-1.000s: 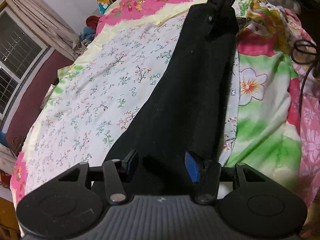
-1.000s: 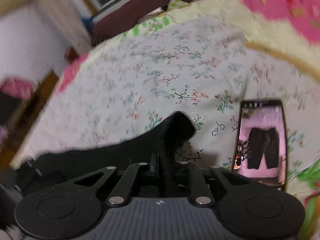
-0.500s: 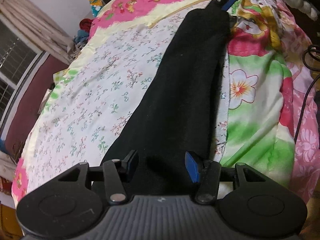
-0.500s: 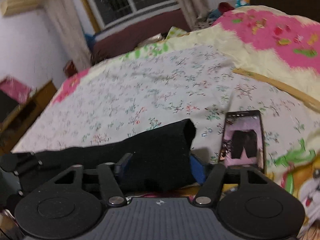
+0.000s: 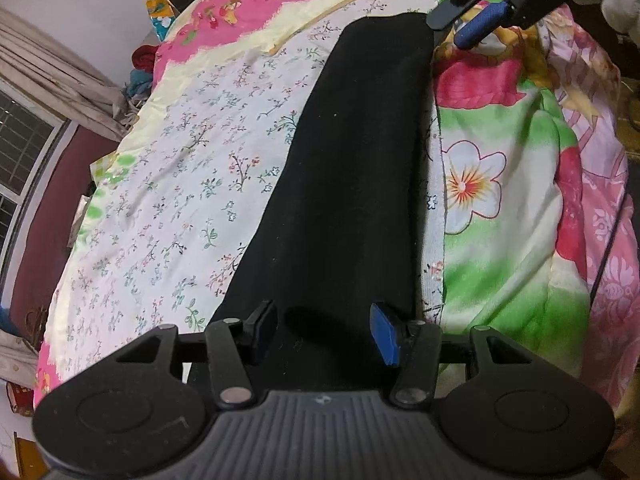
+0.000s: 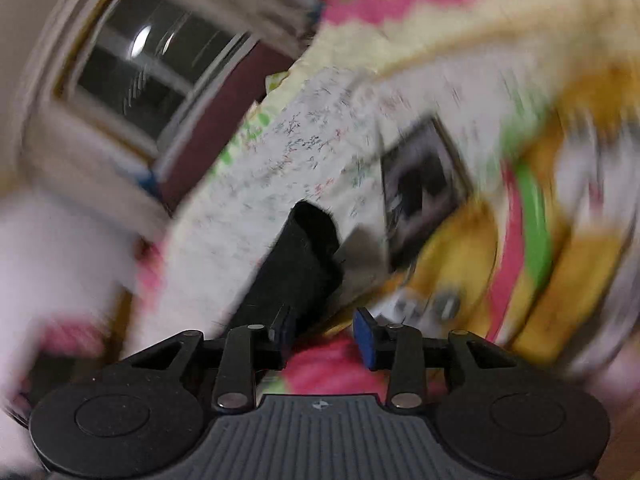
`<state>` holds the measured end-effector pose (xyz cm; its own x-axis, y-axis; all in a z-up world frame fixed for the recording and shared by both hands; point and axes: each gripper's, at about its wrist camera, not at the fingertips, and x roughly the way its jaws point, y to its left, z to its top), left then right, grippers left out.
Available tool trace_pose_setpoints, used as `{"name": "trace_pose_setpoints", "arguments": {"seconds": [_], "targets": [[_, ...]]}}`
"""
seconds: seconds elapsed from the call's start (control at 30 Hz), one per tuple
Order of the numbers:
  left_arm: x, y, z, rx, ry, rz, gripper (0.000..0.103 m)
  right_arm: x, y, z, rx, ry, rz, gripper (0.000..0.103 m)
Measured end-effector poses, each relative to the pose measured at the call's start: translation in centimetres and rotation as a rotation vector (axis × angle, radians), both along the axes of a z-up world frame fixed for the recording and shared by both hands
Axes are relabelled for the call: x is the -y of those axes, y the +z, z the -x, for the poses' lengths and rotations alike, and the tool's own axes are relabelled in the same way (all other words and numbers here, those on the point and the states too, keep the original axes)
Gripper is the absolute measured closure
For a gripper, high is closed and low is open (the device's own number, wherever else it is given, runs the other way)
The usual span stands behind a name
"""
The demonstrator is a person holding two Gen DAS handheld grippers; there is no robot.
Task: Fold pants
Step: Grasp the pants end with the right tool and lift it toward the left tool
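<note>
From the left wrist view, the black pants (image 5: pixel 352 168) lie in one long flat strip down the bed, on the white sheet with small flowers (image 5: pixel 192 184). The cloth looks smooth, with hardly a wrinkle, and it gets narrower toward the far end. Its right edge runs close to the right edge of the flower sheet, just beside a bright blanket with a big flower (image 5: pixel 500 208). On the left side of the pants there is lots of bare sheet. The left gripper (image 5: pixel 326 332) sits over the near end of the pants. Its jaws are spread apart, with black cloth showing between them, and the pads do not press on it. At the far end of the strip is the right gripper (image 5: pixel 486 10) (only part of it shows at the top edge), just past the end of the pants.

The right wrist view is very blurry and tilted. The right gripper (image 6: pixel 326 338) has just been closing its jaws, but there is a clear gap between the pads. Nothing is pinched; pink blanket shows through the gap. The end of the pants (image 6: pixel 300 264) lies just ahead of the left pad. A phone (image 6: pixel 420 184) lies on the sheet near that end. A window (image 6: pixel 152 68) is far behind.
</note>
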<state>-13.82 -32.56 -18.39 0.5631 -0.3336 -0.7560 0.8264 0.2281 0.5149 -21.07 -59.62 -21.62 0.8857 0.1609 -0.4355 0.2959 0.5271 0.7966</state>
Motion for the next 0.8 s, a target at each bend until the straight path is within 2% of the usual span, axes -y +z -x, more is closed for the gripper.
{"name": "trace_pose_setpoints", "arguments": {"seconds": [0.1,0.17,0.23,0.27,0.3,0.37,0.43,0.53,0.6,0.63,0.67,0.73,0.8], "targets": [[0.4,-0.2,0.1,0.005,-0.009,-0.013,0.043,-1.1,-1.0,-0.6,0.048,-0.062,-0.047,0.066],[0.6,0.0,0.3,0.014,-0.023,-0.023,0.043,-1.6,-1.2,-1.3,0.053,-0.126,-0.04,0.067],[0.5,0.3,0.5,0.011,-0.031,-0.028,0.043,-2.3,-0.4,-1.9,0.059,-0.176,0.014,0.076],[0.5,0.3,0.5,0.011,-0.034,-0.032,0.043,-2.7,0.2,-2.1,0.073,-0.181,0.038,0.091],[0.6,0.2,0.6,0.013,-0.037,-0.035,0.043,-3.3,0.9,-2.4,0.088,-0.176,0.07,0.1],[0.7,0.0,0.6,0.015,-0.039,-0.042,0.043,-4.6,2.2,-3.1,0.124,-0.145,0.106,0.1],[1.0,-0.1,0.7,0.02,-0.041,-0.046,0.043,-5.4,2.2,-4.5,0.139,-0.102,0.094,0.101],[1.0,0.2,0.9,0.018,-0.041,-0.043,0.043,-5.6,1.4,-6.3,0.194,-0.069,-0.054,0.101],[0.7,0.3,1.0,0.009,-0.041,-0.038,0.043,-5.5,1.7,-6.9,0.309,-0.079,-0.139,0.101],[0.7,0.1,1.0,0.004,-0.038,-0.041,0.043,-5.4,1.6,-7.5,0.372,-0.073,-0.235,0.101],[0.7,-0.1,1.0,0.006,-0.035,-0.048,0.043,-5.7,1.8,-8.2,0.405,-0.051,-0.275,0.101],[0.8,-0.2,1.1,0.01,-0.043,-0.056,0.043,-7.3,2.1,-9.4,0.41,0.024,-0.271,0.101],[0.6,-0.2,1.1,0.007,-0.05,-0.051,0.042,-7.4,0.0,-9.8,0.383,0.057,-0.403,0.101]]}}
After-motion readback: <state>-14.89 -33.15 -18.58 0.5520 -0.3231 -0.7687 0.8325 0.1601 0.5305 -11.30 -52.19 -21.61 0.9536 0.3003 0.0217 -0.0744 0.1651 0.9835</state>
